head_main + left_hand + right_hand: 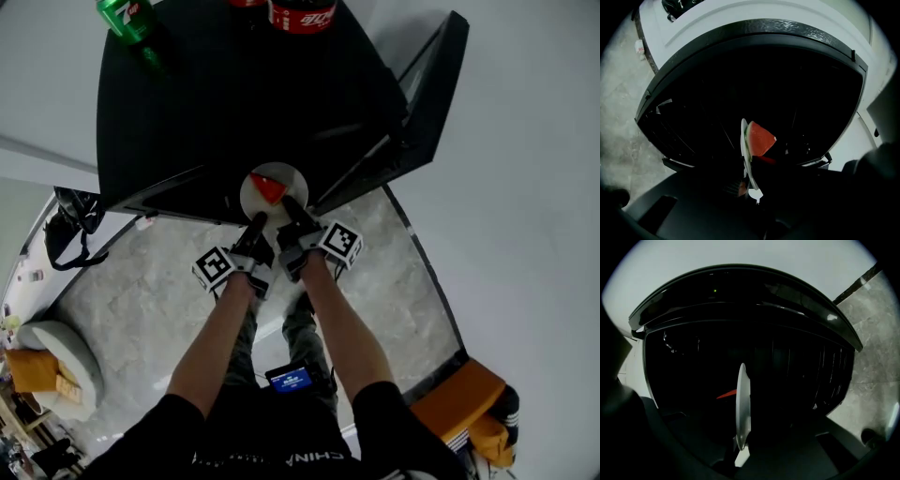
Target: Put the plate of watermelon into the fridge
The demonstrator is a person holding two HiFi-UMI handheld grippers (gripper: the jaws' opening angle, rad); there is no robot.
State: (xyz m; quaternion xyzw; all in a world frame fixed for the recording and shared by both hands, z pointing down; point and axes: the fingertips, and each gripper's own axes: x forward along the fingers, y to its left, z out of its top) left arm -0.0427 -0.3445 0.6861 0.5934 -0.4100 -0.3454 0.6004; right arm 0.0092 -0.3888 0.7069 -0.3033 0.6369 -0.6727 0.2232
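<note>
A white plate [273, 190] with a red watermelon wedge [270, 188] is held at the front of the open black fridge [234, 103]. My left gripper [255, 225] is shut on the plate's near left rim and my right gripper [292, 211] on its near right rim. The left gripper view has the plate [745, 150] edge-on with the watermelon [761, 139] to its right, in front of the dark fridge interior [740, 79]. From the right gripper view the plate [742, 404] is also edge-on, and only a red sliver of watermelon [726, 394] shows to its left.
The fridge door [427, 103] stands open to the right. A green bottle [131, 21] and a red-labelled bottle [302, 14] stand on the fridge top. A black bag [70, 230] lies left on the marble floor [141, 300]. An orange box [459, 398] sits at lower right.
</note>
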